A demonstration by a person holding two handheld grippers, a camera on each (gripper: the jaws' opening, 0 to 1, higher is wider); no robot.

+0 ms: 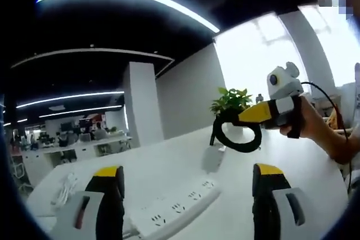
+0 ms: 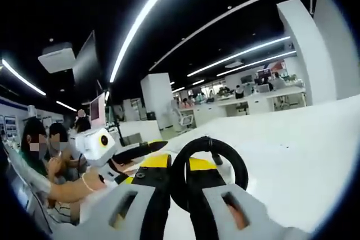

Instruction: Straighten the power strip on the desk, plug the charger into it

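You see a potted plant [image 1: 231,102] at the far surface [image 1: 169,164] edge; a white pillar [image 1: 140,102] stands beyond.

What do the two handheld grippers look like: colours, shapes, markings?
The left gripper has black fingers with yellow tips and grey housings with slots. The right gripper is yellow and black with a white body and a black cable trailing behind; its own view shows black fingers, yellow patches and slotted grey housings.

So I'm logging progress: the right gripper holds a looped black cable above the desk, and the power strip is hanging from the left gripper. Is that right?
One thing is off. The power strip is lying flat on the white desk, between the open jaws of the left gripper, as the left gripper view shows. The right gripper does hold the looped black cable.
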